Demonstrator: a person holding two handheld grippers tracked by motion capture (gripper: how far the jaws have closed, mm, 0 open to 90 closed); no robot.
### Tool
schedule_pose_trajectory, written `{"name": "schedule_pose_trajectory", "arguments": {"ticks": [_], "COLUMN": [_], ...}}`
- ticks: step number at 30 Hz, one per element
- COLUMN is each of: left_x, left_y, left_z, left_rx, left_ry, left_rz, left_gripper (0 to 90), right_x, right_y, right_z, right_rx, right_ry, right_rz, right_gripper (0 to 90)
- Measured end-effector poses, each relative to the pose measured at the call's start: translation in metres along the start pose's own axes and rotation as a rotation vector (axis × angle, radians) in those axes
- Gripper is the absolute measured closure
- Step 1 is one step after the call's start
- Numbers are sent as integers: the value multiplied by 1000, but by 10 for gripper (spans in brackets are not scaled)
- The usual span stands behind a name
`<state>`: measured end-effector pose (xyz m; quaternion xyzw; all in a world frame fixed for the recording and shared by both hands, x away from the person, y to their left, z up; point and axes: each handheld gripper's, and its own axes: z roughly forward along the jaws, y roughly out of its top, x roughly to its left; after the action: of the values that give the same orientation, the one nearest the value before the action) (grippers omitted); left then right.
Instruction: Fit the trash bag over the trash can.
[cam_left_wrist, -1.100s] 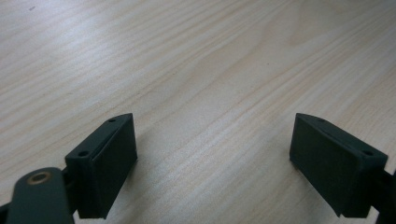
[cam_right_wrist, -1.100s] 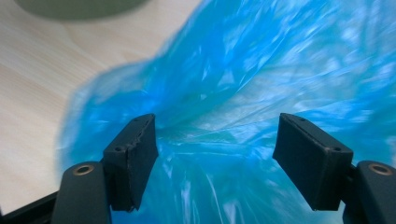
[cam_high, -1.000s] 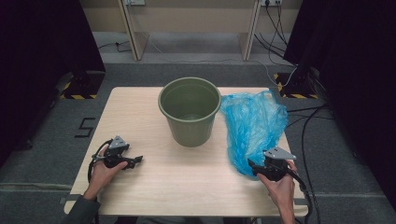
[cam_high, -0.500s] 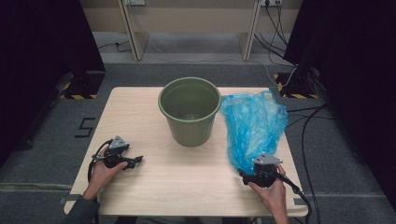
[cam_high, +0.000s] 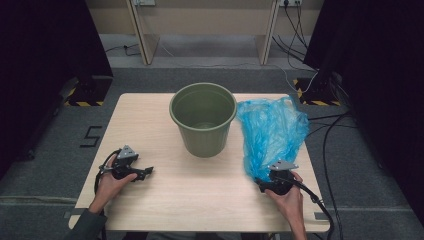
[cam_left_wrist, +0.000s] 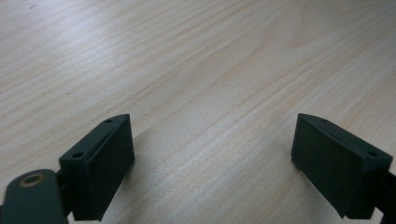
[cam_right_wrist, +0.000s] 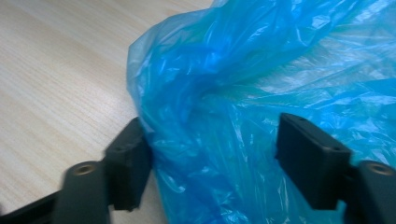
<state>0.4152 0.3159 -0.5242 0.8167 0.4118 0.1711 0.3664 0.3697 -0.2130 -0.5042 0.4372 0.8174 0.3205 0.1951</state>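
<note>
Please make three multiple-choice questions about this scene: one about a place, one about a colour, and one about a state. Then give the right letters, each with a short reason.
1. Where does the blue plastic bag lie?
A. inside the bucket
B. on the table beside the bucket, on the right gripper's side
C. on the floor

2. What colour is the bucket?
A. olive green
B. red
C. white

3. How is the left gripper?
A. shut on the bag
B. shut on the bucket rim
C. open, with nothing between its jaws

Answers:
1 B: the high view shows the bag spread on the table next to the bucket, with the right gripper at its near end.
2 A: its wall and rim are olive green.
3 C: the left gripper view shows bare wood between wide jaws.
</note>
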Motion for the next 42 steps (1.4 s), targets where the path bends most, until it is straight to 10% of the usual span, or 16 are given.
{"name": "schedule_pose_trajectory", "arguments": {"ticks": [10,21,35,37,39,42], "left_x": [0,0,-1,1,9,11], "left_y": [0,0,1,0,-1,-1], "left_z": [0,0,1,0,-4,-7], "left_rx": [0,2,6,-5,-44,-49], "left_ry": [0,-3,-11,-29,-98,-91], "left_rz": [0,3,4,-7,-102,-106], "left_gripper": [121,111,87,122,155,156], "right_x": [-8,-29,-57,-57,-54,-44], "right_y": [5,76,169,191,205,228], "right_z": [-7,-48,-53,-58,-60,-62], "right_rx": [-60,-176,-241,-272,-286,-306], "right_ry": [74,57,30,23,16,13], "right_rz": [-27,-64,-25,-18,-33,-62], "right_gripper": [827,860,860,860,860,860]}}
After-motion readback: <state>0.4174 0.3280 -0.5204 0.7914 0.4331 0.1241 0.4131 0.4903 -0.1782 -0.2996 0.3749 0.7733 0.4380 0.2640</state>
